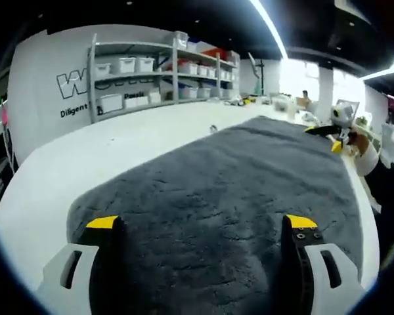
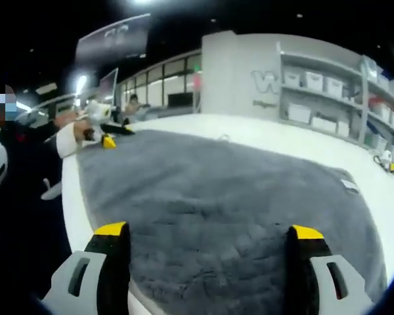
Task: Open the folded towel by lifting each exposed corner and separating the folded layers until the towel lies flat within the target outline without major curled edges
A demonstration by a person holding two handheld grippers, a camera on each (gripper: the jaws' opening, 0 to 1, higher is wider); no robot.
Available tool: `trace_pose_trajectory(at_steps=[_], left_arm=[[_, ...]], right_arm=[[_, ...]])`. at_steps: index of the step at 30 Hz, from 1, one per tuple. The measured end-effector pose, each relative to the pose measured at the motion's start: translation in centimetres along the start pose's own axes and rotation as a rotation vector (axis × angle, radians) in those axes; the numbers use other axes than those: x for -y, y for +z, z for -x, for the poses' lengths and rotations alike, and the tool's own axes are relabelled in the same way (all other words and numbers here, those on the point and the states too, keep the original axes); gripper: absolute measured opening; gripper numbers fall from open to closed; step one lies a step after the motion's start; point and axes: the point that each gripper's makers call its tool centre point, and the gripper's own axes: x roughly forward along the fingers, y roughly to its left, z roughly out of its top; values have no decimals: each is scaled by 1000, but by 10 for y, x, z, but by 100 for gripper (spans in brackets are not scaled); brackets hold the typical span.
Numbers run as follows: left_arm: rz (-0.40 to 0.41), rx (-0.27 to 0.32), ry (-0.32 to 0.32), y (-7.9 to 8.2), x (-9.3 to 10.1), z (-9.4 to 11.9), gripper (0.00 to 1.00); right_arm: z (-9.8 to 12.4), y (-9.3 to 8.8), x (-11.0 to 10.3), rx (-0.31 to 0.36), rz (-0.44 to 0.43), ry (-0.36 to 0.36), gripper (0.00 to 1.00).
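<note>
A dark grey fluffy towel (image 1: 230,190) lies spread out flat on a white table (image 1: 85,157). My left gripper (image 1: 201,223) hovers open over one end of it, yellow-tipped jaws wide apart with nothing between them. The right gripper (image 1: 335,134) shows at the towel's far right corner, held by a hand. In the right gripper view the same towel (image 2: 217,203) stretches away, with a small white label (image 2: 350,185) near its right edge. My right gripper (image 2: 209,231) is open above the towel's near edge. The left gripper (image 2: 105,134) appears at the far left corner.
Metal shelves with white bins (image 1: 151,72) stand behind the table against a white wall with lettering. Small items (image 1: 276,102) sit at the table's far end. A person in dark clothes (image 2: 20,177) stands at the table's left side.
</note>
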Motion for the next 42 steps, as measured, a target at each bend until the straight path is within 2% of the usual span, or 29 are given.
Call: trace_pose_trajectory(at_steps=[11,12,24,30,36,41,42], left_arm=[[23,0,46,-11,-21,23,100],[22,1,50,-13,-13,25,100],[43,-25,93,-26,-24,50,100],[56,-4,119,-30,-22,56,100],[69,-7,143,-31,-24,59,100],[77,3,161,-31,-25,60,100],[78,5,163,-36,-51,77,100]], right_arm=[[-19,8,-21,-13,20,41,99],[-21,9,-24,-14,22,45,99],[-43,19,-53,-15,39,82,98],[-51,24,-71,-15,51,106,95],[-55,25,-77,-38,65,134,95],[-58,27,-81,-27,73,152,95],[-58,27,-82,-23,74,153,95]])
